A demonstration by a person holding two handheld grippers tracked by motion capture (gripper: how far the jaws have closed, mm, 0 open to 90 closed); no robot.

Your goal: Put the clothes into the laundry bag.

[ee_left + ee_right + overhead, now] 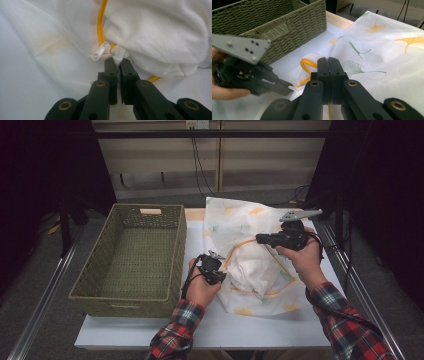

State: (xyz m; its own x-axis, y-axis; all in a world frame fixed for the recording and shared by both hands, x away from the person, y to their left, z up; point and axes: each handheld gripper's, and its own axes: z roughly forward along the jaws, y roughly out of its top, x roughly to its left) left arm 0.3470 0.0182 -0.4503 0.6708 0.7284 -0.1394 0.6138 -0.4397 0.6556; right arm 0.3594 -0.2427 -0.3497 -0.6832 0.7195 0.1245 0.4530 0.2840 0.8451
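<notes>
Left gripper view first, nearest thing: left gripper (117,65) is clamped on a small tab of white mesh fabric (118,53) at the end of the zip line, jaws pressed together with the cloth pinched between them. Just beside the tips sits the white zipper pull (100,51), not gripped, on the yellow zipper tape (100,20) that curves up and away from the jaws. My read: the pinch anchors the zip end so the slider can run without the bag bunching. Beyond the tips bulges the white stuffed content (160,32) of the mesh laundry bag (250,255), which lies on the white table (150,330) between the two hands. Right gripper view: right gripper (328,61) has its jaws clenched flat against each other; I can't tell whether any cloth is caught there, though a yellow line runs under them, so it may be tensioning the far side of the opening. From the high view it sits past the bulge, over the leaf-print part of the bag, held well apart from the left one, likely to keep the zip line straight. Farther off, to the left gripper's outer side, stands the green woven basket (175,245), open side up, probably where the bag goes next.
</notes>
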